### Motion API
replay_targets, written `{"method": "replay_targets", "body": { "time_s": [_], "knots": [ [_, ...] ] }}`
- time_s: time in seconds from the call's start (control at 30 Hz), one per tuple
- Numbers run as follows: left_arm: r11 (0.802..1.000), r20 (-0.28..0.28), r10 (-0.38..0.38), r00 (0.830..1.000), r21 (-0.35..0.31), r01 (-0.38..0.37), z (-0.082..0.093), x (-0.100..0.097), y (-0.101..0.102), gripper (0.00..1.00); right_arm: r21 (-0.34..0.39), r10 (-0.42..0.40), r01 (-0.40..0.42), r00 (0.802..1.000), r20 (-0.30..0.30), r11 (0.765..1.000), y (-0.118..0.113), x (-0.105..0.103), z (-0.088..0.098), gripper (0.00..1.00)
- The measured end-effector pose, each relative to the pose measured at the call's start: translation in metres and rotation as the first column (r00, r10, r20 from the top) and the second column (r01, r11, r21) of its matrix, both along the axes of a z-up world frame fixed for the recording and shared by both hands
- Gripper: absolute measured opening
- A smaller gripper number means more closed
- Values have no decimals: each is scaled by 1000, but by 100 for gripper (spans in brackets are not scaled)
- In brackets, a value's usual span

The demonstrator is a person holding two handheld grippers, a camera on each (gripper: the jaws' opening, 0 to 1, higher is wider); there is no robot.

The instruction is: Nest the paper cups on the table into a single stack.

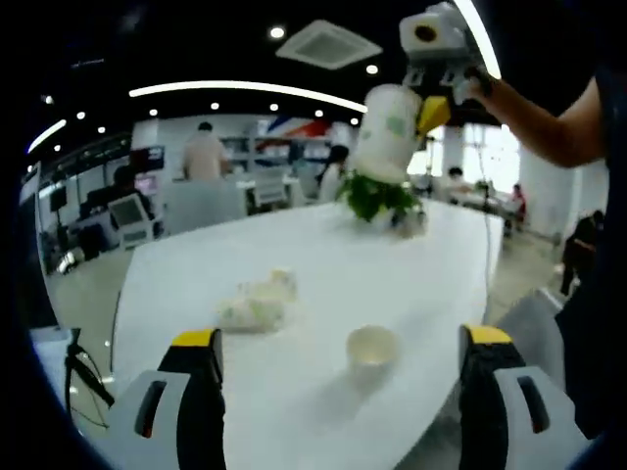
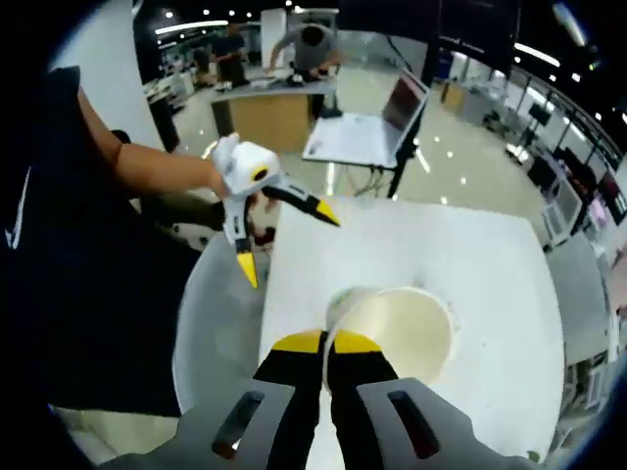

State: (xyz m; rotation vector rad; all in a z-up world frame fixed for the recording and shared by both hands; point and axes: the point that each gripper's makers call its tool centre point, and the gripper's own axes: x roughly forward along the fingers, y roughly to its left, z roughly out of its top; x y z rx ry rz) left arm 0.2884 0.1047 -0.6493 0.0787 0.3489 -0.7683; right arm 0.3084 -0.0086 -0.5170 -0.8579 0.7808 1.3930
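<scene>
White paper cup (image 1: pixel 390 131), green-printed

Left gripper view: table (image 1: pixel 294 245) is spanning mid frame. One cup (image 1: pixel 373 347) is standing upright on it, lower centre, between the left gripper's (image 1: pixel 343 364) spread jaws. Two cups (image 1: pixel 257 302) are lying on their sides left of it. A plant (image 1: pixel 377 196) is sitting at the far end, upper centre. Above the plant, the right gripper (image 1: pixel 438 110) is holding a cup (image 1: pixel 389 132) aloft, upper right.

Right gripper view: that cup (image 2: pixel 397 328) is sitting pinched at its rim, lower centre.
</scene>
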Motion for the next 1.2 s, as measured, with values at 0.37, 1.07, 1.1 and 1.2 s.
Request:
{"method": "replay_targets", "body": {
  "time_s": [0.37,1.07,1.1,1.2],
  "knots": [
    [1000,-3,-11,1000,7,11,-9,-15,-3,99,-190,-14,8,999,-30,982,9,-17,-11,0],
    [1000,15,1,1000,26,-2,-31,-23,-12,99,-233,-82,66,995,-59,970,9,-11,-35,0],
    [1000,16,0,1000,21,-1,-32,-24,-13,99,-232,-83,67,995,-59,970,9,-11,-37,0],
    [1000,27,-2,1000,28,1,-41,-26,-17,99,-235,-87,70,994,-61,970,9,-12,-46,0]
  ]
}}
